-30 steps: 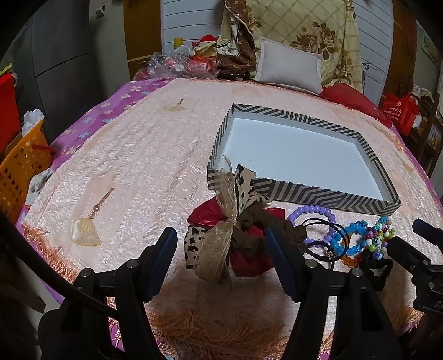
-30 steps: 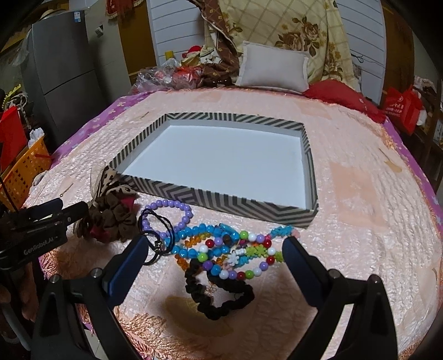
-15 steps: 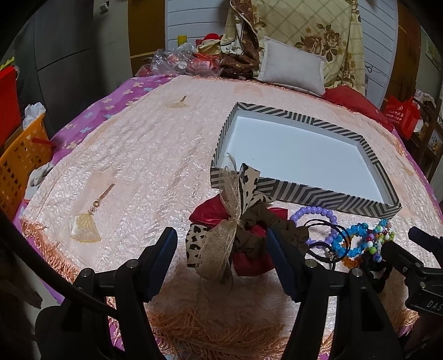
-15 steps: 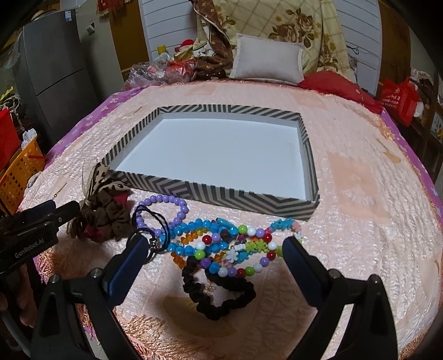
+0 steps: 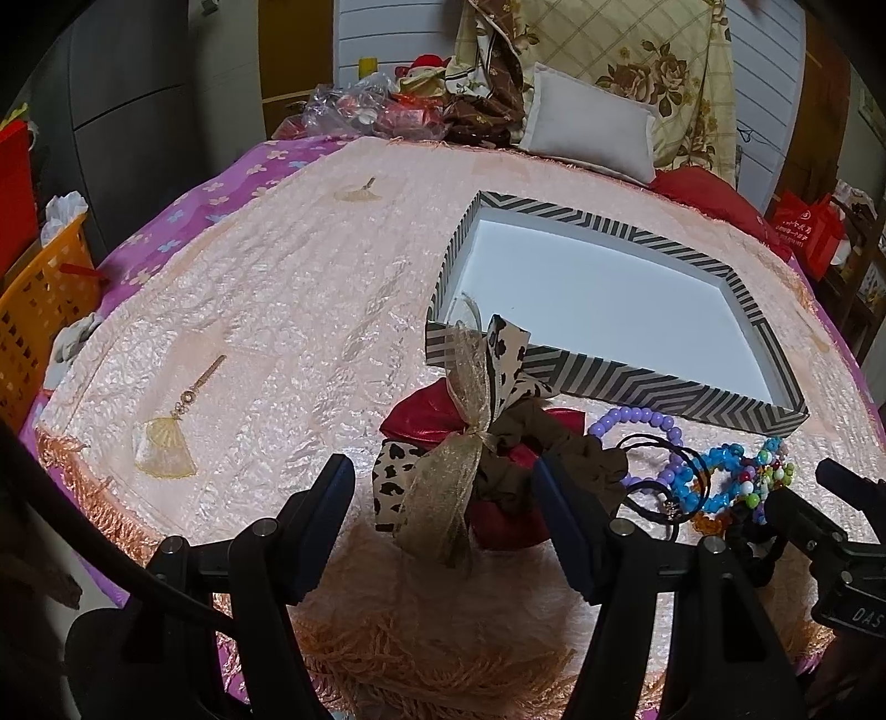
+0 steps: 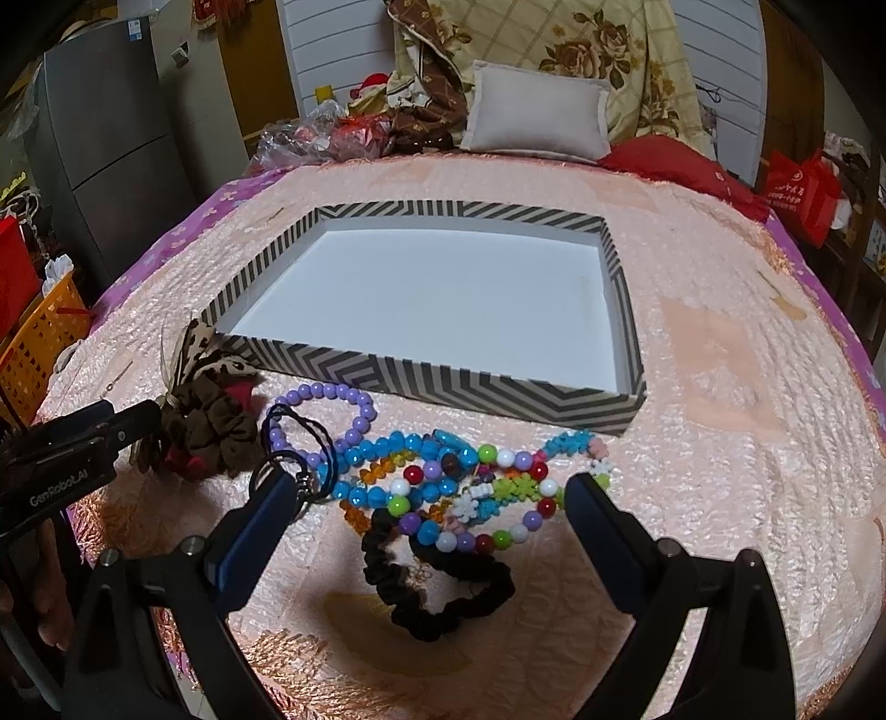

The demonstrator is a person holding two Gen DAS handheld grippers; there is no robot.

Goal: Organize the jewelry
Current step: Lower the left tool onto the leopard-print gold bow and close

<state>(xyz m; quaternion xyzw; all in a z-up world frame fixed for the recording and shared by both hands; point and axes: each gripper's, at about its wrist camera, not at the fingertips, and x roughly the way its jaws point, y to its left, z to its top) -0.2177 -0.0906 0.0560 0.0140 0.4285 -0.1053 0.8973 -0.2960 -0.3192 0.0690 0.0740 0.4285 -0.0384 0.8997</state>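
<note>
A bed covered with a shiny peach quilted bedspread [image 6: 720, 443] fills both views, a purple flowered sheet [image 5: 243, 177] showing along its upper left edge. At the centre of the right wrist view lies a shallow rectangular tray with black-and-white zigzag walls and a white floor [image 6: 443, 382]; nothing lies in it. At the head of the bed, top centre, a grey-white pillow [image 6: 537, 111] leans against a floral quilt [image 6: 598, 50]. An orange plastic basket [image 5: 33, 310] stands at the left edge of the left wrist view. Just in front of the tray's near left corner sits a bundle of hair bows in red satin, leopard print, gold mesh ribbon and brown fabric [image 5: 476, 443]. To its right, in front of the tray's near wall, the jewelry is heaped together: a purple bead bracelet [image 6: 343, 399], blue bead strands [image 6: 398, 448], a multicoloured bead string [image 6: 487, 498], and thin black hair ties [image 6: 310, 437], with a black scrunchie [image 6: 437, 587] nearest the camera. A gold fan-shaped pendant [image 5: 166, 443] lies well apart at the lower left. The left gripper [image 5: 443, 520] hovers before the bow bundle, fingers wide and empty; the right gripper [image 6: 426, 509] hovers over the bead heap, fingers wide and empty.
</note>
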